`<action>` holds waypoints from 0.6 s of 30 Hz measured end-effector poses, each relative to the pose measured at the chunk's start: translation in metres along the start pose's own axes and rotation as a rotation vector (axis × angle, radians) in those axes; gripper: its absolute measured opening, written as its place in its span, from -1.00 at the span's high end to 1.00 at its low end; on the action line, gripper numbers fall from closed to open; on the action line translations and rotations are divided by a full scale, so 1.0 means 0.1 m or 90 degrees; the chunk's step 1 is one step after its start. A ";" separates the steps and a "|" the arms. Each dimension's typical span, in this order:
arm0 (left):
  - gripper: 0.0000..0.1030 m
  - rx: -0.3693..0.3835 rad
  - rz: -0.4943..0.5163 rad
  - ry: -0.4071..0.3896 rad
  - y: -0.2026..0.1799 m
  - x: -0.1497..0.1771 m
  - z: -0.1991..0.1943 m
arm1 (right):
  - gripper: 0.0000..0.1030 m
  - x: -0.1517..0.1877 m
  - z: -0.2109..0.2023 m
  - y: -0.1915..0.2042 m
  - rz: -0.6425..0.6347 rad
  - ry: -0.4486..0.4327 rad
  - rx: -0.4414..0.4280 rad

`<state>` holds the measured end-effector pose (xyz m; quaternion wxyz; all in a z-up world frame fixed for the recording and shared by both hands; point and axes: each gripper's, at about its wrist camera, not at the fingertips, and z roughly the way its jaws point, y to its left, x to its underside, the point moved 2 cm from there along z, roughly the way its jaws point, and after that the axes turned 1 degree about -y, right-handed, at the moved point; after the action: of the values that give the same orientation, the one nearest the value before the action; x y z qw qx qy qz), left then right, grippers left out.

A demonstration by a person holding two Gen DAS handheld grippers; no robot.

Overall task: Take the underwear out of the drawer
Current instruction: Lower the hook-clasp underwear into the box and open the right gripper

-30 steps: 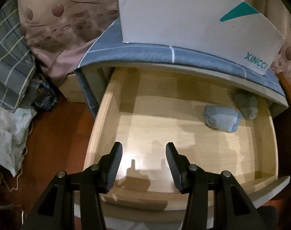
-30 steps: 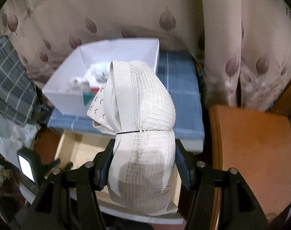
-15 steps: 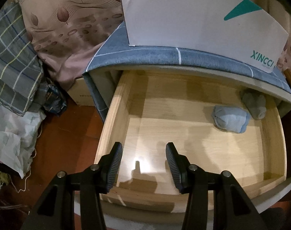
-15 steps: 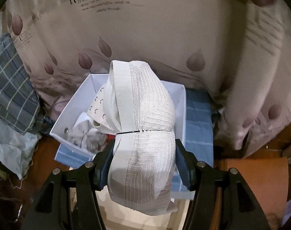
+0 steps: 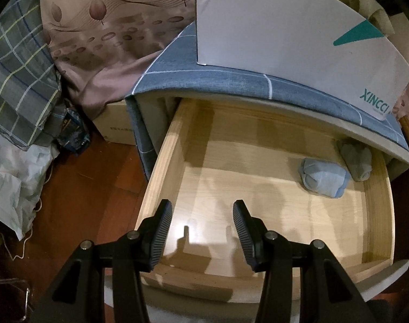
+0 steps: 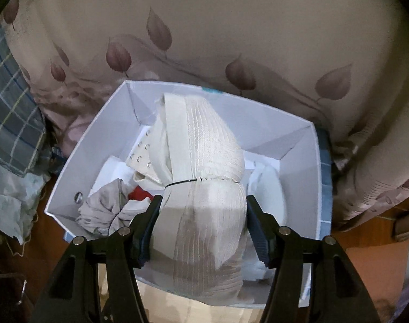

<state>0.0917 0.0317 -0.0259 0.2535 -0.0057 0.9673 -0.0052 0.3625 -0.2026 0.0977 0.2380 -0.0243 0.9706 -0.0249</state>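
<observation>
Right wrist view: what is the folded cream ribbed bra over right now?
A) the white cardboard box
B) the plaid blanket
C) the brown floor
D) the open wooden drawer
A: the folded cream ribbed bra, between the jaws of the right gripper, hangs above the white cardboard box, which already holds other garments.

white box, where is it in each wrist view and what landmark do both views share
Left wrist: the white box is at the top right, seen from outside, standing on the blue checked cloth above the open drawer.
Right wrist: the white box fills the middle, seen from above, open, with clothes inside.
Shared landmark: the leaf-print curtain behind the box.
</observation>
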 end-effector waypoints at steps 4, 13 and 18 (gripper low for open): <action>0.06 0.005 -0.005 0.000 0.02 -0.01 0.00 | -0.11 0.02 0.22 0.02 0.000 0.024 0.003; 0.07 0.002 -0.002 0.008 0.00 -0.01 0.03 | -0.18 0.08 0.29 0.03 0.010 0.025 0.002; 0.07 -0.004 0.000 0.016 -0.01 0.00 0.07 | -0.32 0.11 -0.04 0.00 0.010 -0.030 -0.015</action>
<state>0.0956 0.0307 -0.0318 0.2411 -0.0062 0.9705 -0.0022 0.3507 -0.2031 0.0962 0.2608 -0.0199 0.9651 -0.0110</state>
